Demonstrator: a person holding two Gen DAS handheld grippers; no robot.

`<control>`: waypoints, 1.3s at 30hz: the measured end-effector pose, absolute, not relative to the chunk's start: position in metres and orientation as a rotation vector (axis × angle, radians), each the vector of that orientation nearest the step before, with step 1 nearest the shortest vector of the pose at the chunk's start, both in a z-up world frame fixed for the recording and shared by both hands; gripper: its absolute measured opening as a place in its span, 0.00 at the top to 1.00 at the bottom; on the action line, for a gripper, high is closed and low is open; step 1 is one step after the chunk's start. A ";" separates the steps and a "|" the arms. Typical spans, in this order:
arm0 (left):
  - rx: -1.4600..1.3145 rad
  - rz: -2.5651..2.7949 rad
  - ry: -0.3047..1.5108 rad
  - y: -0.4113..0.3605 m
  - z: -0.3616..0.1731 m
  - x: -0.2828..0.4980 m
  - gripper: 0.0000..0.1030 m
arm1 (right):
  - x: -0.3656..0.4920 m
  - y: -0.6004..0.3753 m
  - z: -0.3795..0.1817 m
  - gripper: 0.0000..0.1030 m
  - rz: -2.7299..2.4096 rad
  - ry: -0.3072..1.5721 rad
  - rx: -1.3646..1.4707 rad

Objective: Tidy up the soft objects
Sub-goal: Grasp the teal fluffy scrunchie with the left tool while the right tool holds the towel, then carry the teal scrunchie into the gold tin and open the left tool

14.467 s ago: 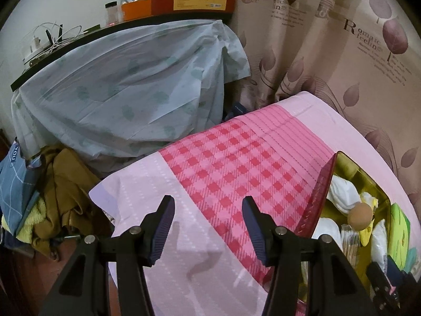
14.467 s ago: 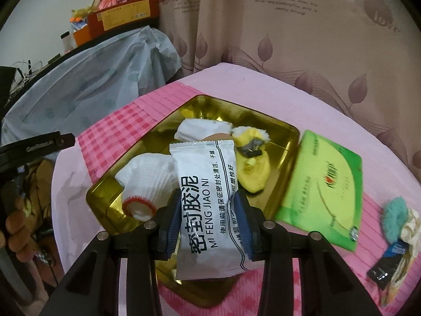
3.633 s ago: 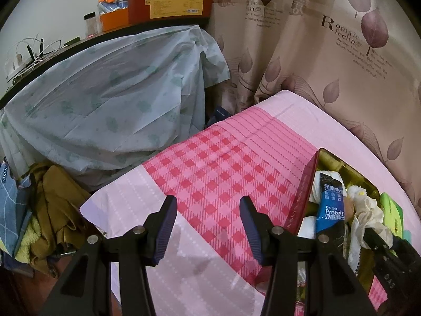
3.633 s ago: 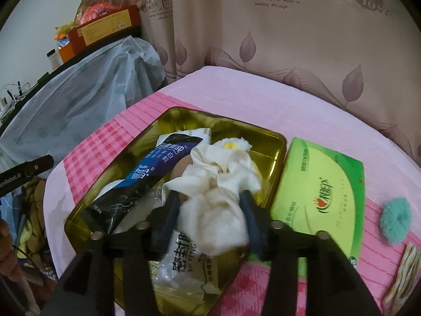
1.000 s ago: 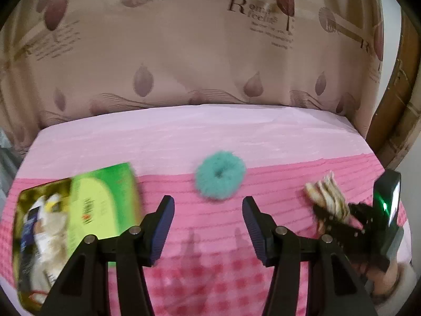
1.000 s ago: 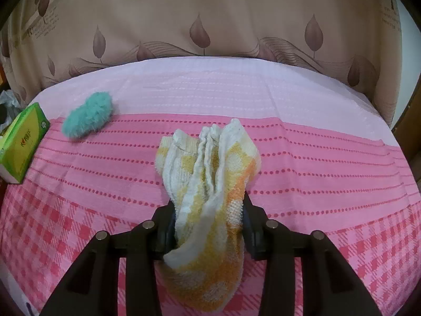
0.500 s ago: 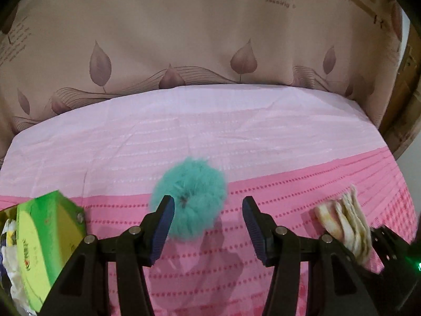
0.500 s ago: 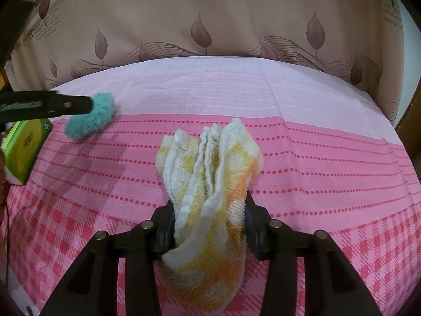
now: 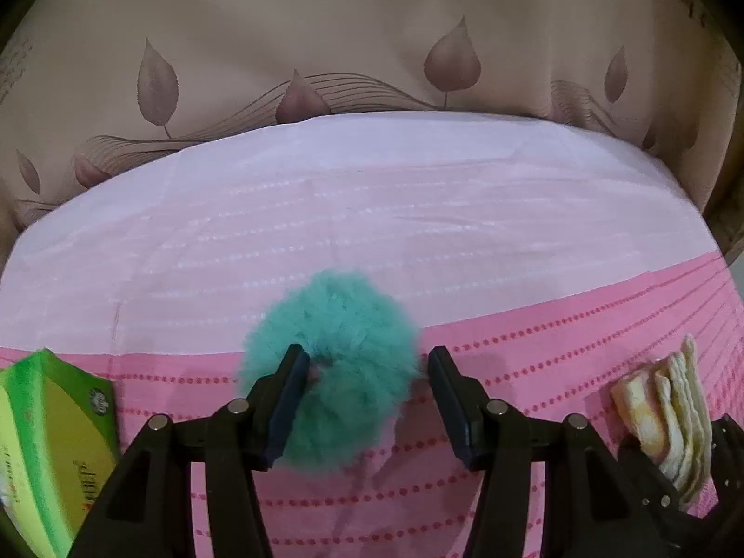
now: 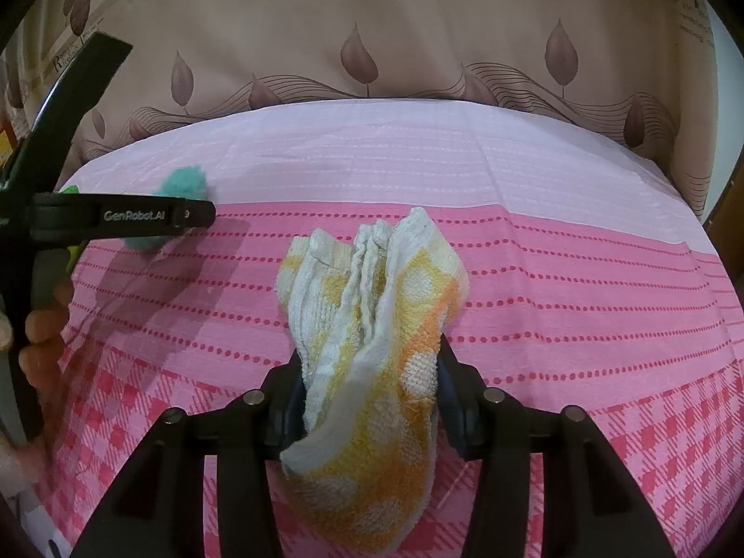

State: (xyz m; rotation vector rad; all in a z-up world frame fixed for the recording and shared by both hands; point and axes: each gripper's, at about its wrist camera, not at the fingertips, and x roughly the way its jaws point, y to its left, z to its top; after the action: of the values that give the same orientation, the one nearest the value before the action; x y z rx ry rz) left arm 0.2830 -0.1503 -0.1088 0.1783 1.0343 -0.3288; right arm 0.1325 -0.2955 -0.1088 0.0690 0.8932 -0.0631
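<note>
A teal fluffy scrunchie [image 9: 335, 325] lies on the pink tablecloth [image 9: 558, 344]. My left gripper [image 9: 367, 362] is down over it and its jaws are closing. One finger sits at the scrunchie's centre hole, the other just off its right edge, so the right half lies between them. In the right wrist view the scrunchie [image 10: 183, 186] shows behind a left finger [image 10: 139, 216]. My right gripper [image 10: 369, 367] has a folded yellow-and-white towel [image 10: 372, 316] between its pads. Its jaws are opening, and the cloth still fills the gap. The towel [image 9: 665, 404] also shows at the left wrist view's right edge.
A green tissue pack [image 9: 51, 441] lies left of the scrunchie. A beige leaf-print curtain [image 9: 372, 46] hangs right behind the table's far edge. A person's hand [image 10: 42, 325] holds the left gripper at the left edge of the right wrist view.
My left gripper has come down and forward onto the scrunchie, which now sits partly between its narrowing fingers. The right gripper stays put with the towel, its jaws a little wider.
</note>
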 end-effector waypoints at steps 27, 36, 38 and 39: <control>0.053 -0.339 0.969 -0.102 -0.056 0.206 0.89 | 0.131 -0.294 -0.109 0.55 -0.068 0.895 0.057; 0.051 -0.308 0.942 -0.082 -0.038 0.173 0.89 | 0.131 -0.294 -0.109 0.55 -0.068 0.895 0.058; 0.047 -0.290 0.935 -0.074 -0.032 0.168 0.89 | 0.131 -0.294 -0.109 0.55 -0.068 0.895 0.057; 0.044 -0.282 0.931 -0.069 -0.029 0.165 0.89 | 0.131 -0.294 -0.109 0.55 -0.068 0.894 0.058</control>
State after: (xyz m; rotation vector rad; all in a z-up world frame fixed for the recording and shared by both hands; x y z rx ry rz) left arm 0.1651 -0.0686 -0.0292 0.0442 0.9306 -0.2823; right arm 0.1306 -0.2942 -0.1086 0.0578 0.8945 -0.0684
